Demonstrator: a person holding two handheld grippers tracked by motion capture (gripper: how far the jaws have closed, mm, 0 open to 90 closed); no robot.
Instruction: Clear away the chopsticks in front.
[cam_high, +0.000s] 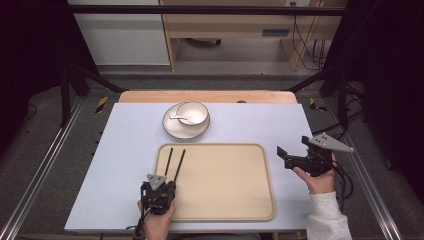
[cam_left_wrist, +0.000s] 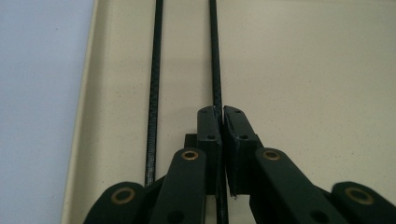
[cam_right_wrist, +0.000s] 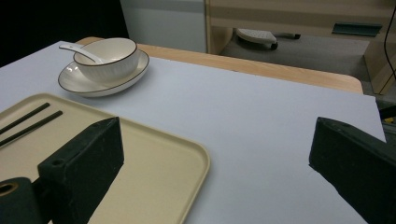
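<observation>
We judge the main risk to be a slip: our left gripper (cam_left_wrist: 223, 116) is pinched tight on one chopstick (cam_left_wrist: 216, 56) close to its near end, so most of the long rod hangs out beyond the jaws. Lifted from there, it could swing, droop or twist in the pads and drop back onto the tray (cam_high: 235, 200). A second worry is the other chopstick (cam_left_wrist: 154, 93), lying just beside the held one on the tray's left part; a sideways drag could knock it, roll it against the tray's rim or push it over onto the bench (cam_high: 125, 150). If the rod is carried toward the bowl (cam_high: 192, 113) beyond the tray's far edge, its free tip could strike the spoon (cam_high: 178, 118) inside or tip the bowl on its plate (cam_high: 172, 131).

The chopsticks are thin, straight, black rods with a faintly woven, matt surface, lying nearly parallel and pointing away from the tray's near edge toward its far edge. They look hard and slick, which gives little purchase.

Our right gripper (cam_high: 295, 152) hovers off the tray's right side with its jaws spread wide and nothing between them.
</observation>
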